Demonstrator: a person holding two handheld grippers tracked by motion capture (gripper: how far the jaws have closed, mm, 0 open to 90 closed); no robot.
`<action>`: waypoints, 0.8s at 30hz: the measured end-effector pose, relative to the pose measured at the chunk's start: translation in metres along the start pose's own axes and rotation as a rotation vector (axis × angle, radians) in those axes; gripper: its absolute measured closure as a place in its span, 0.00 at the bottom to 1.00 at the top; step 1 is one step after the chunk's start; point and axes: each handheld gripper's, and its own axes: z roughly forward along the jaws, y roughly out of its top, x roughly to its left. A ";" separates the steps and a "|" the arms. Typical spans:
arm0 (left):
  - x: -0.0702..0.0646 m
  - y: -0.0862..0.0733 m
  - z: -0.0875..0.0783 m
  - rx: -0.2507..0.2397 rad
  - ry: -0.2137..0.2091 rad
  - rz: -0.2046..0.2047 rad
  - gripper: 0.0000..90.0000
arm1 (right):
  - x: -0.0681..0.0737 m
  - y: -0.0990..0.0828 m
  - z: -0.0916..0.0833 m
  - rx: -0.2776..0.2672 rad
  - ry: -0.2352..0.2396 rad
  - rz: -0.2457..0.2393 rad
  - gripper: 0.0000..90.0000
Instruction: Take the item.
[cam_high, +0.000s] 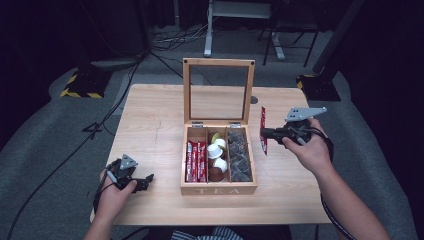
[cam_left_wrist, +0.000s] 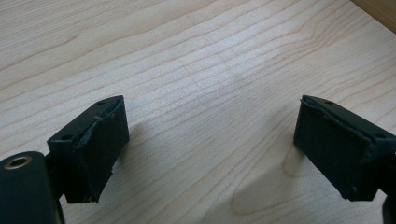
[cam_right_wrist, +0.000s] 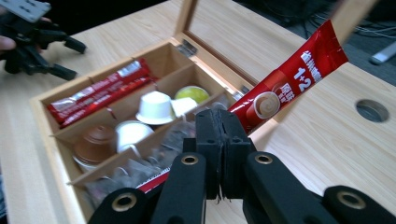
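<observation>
One red sachet (cam_right_wrist: 285, 79) is pinched by the right tongs (cam_right_wrist: 219, 140) beside the tea box (cam_high: 218, 189); left tongs (cam_left_wrist: 205, 149) are held wide, empty, over the worktop (cam_high: 150, 130). Gripped near its end, the sachet may slip or miss the left compartment.

A light wooden table (cam_high: 150, 125) with a round hole (cam_high: 254, 100) near its far edge stands on grey carpet (cam_high: 45, 150) in a dark room. Black cables (cam_high: 170, 40) trail across the floor behind it, past a white desk leg (cam_high: 209, 30) and black chair legs (cam_high: 295, 45). Yellow-and-black striped bases (cam_high: 80, 86) sit at both far corners.
</observation>
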 end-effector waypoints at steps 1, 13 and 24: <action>0.000 0.000 0.000 0.000 0.000 0.000 0.12 | -0.003 -0.002 -0.001 0.000 -0.006 0.001 0.99; 0.000 0.000 0.000 0.000 0.000 0.000 0.12 | -0.030 -0.041 -0.002 0.006 -0.067 -0.002 0.99; 0.000 0.000 0.000 0.000 0.002 -0.001 0.11 | -0.046 -0.071 0.007 -0.035 -0.086 0.057 0.99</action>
